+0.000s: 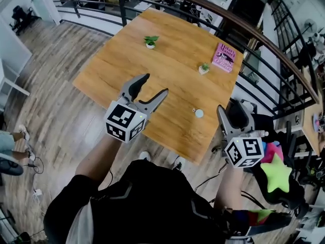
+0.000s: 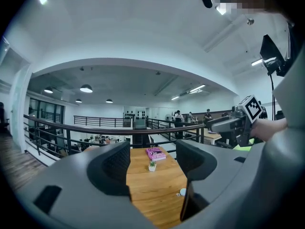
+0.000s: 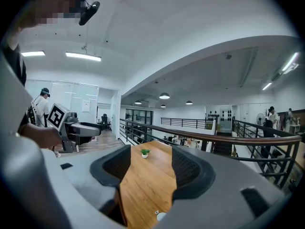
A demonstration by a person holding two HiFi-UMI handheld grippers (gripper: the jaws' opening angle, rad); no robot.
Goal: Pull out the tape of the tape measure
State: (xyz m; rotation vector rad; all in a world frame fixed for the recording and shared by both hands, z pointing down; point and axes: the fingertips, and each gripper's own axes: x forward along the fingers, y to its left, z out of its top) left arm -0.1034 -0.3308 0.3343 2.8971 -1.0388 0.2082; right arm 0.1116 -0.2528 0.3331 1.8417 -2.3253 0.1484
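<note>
The small round white tape measure (image 1: 199, 113) looks light and hard-shelled, so it would probably skid on the smooth light-brown wooden table (image 1: 167, 60) if pulled without being pinned. A tiny tab seems to stick out on its left side, and that tab is likely the place to pinch, with the case clamped across its round body by the other tool. The tape itself is probably thin and floppy and may want to spring back. It lies near the table's near edge, towards the right, well short of the pink paperback book (image 1: 224, 57) and the two small potted plants. The left gripper (image 1: 156, 84) hovers above the table with its jaws spread wide and nothing between them. The right gripper (image 1: 229, 108) is likewise wide and empty. The tape measure sits between the two in the head view, closer to the right one, below and ahead of both, touching neither.
</note>
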